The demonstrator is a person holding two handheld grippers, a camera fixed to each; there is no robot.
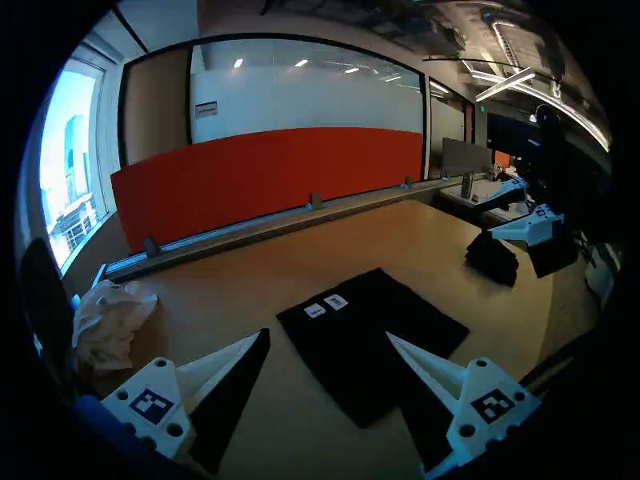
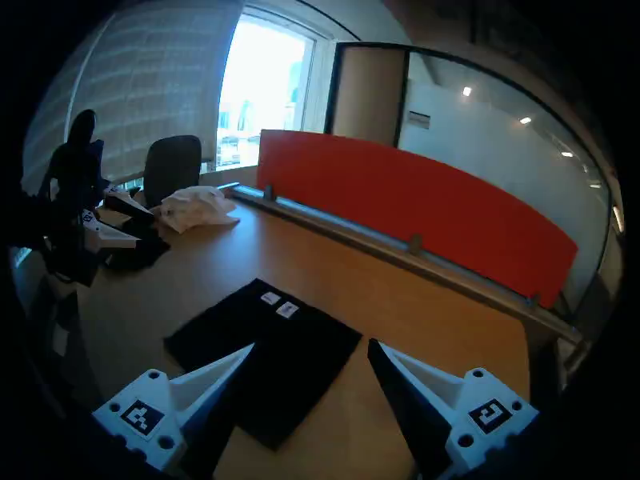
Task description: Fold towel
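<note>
Left gripper: the fingers are held wide apart and nothing is gripped. No contact with the towel is seen.
Right gripper: the fingers are spread wide and nothing is held. In the left gripper view it is seen at 3 o'clock, over the far side of the table.
Towel: a black cloth is laid flat on the table as a rough rectangle. In the left gripper view it is placed just below centre, towards 6 o'clock, framed between the finger tips.
Tags: two small white tags are noted near one edge of the towel.
Table: a wooden top is recorded.
Partition: an orange screen is mounted along the table's far edge, at 12 o'clock.
White cloth: a crumpled heap is found at 8 o'clock, well apart from the towel.
Chair: a dark seat is seen at 10 o'clock in the right gripper view, behind the white cloth.
</note>
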